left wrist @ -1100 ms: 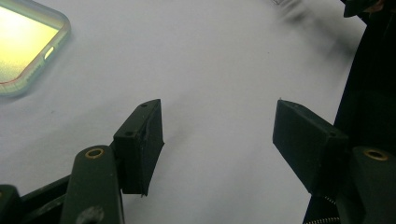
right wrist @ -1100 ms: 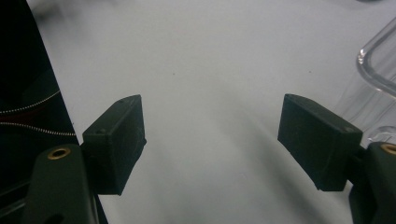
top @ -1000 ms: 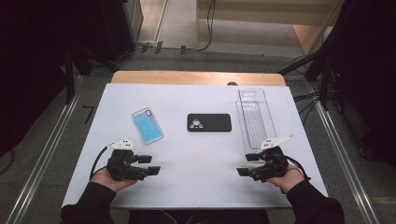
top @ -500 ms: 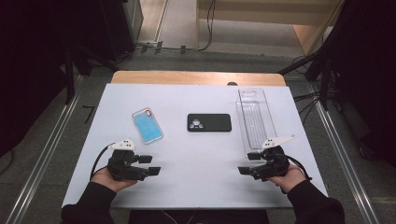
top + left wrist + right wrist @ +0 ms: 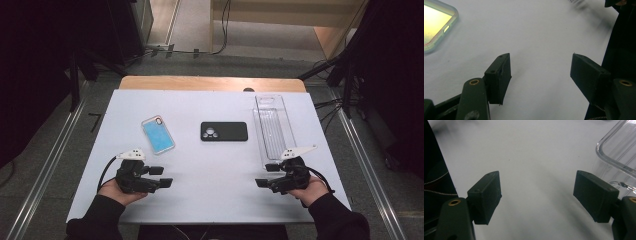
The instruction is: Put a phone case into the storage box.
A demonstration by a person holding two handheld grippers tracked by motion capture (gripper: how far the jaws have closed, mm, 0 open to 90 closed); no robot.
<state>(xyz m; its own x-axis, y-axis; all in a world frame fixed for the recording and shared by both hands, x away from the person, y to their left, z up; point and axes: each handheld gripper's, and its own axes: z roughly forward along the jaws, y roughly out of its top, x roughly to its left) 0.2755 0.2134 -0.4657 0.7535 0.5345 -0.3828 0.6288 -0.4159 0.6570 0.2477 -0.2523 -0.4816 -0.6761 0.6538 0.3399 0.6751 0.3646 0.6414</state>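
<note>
A blue phone case point(image 5: 158, 134) lies on the white table point(image 5: 210, 165) left of centre; its corner point(image 5: 437, 23) shows at the top left of the left gripper view. A black phone point(image 5: 224, 131) lies face down in the middle. A clear plastic tray point(image 5: 273, 125) stands at the right, and its rounded corner point(image 5: 616, 150) shows in the right gripper view. My left gripper point(image 5: 164, 176) rests near the front left, jaws open and empty point(image 5: 540, 72), pointing right. My right gripper point(image 5: 264, 175) rests near the front right, open and empty point(image 5: 537, 195), pointing left, just in front of the tray.
A wooden strip point(image 5: 210, 83) borders the table's far edge. Metal rails point(image 5: 45, 170) run along the floor on both sides. Cables point(image 5: 330, 107) trail on the floor at the right. Bare table surface lies between the two grippers.
</note>
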